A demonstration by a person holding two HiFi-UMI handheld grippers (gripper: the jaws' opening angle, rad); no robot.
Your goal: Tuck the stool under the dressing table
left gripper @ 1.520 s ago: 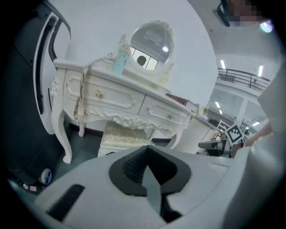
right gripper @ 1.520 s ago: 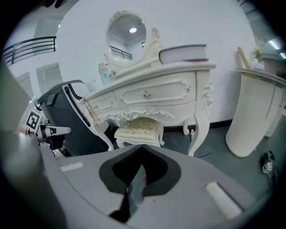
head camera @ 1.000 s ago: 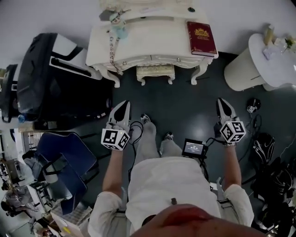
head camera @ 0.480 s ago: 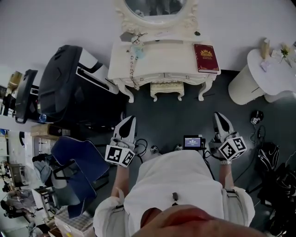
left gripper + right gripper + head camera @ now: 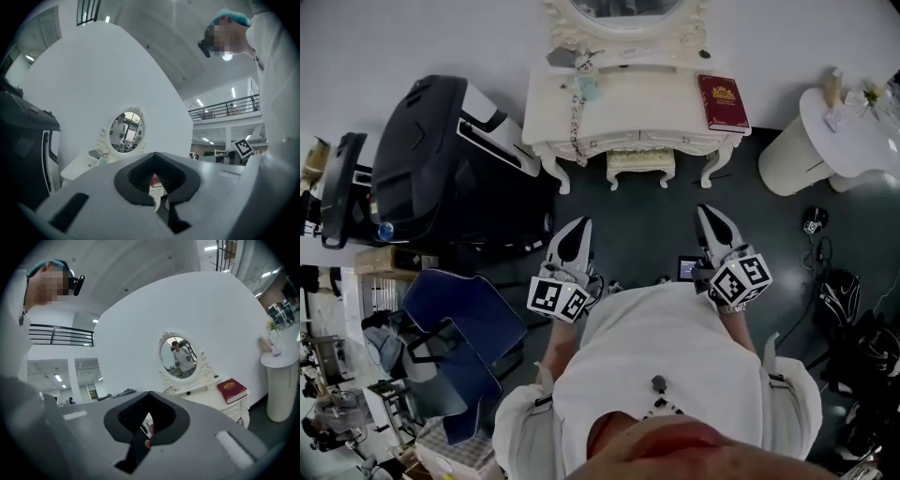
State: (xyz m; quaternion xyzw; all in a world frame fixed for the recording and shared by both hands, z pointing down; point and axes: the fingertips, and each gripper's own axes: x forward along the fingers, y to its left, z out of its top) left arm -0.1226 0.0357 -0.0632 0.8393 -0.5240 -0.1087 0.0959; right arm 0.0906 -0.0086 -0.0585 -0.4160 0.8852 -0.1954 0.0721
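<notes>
White ornate dressing desk (image 5: 628, 103) is seen at upper centre of the head view, against the white wall. An oval mirror in a carved white frame (image 5: 626, 11) is mounted at its back. The small cream padded stool (image 5: 640, 165) is placed in the gap between the desk's front legs. Its rear part is hidden under the desk top and its front legs are seen on the dark grey floor (image 5: 647, 230).

A red hardback book with gold print (image 5: 723, 101) is laid flat on the right end of the desk. A small pale figurine with a bead chain (image 5: 585, 82) is seen toward the left end, with the chain hung over the front edge.

Left gripper (image 5: 577, 232) is held at centre-left and right gripper (image 5: 711, 221) at centre-right. Both are pointed toward the desk and are well apart from the stool. In each gripper view the jaws are seen pressed together, with nothing held between them.

A large black case with white trim (image 5: 431, 159) is parked just left of the desk. A blue folding chair (image 5: 455, 328) is seen at lower left. A white round pedestal stand (image 5: 825, 141) is seen at upper right, with small items on top that are too small to identify. The person's white shirt (image 5: 661, 375) fills the lower centre.
</notes>
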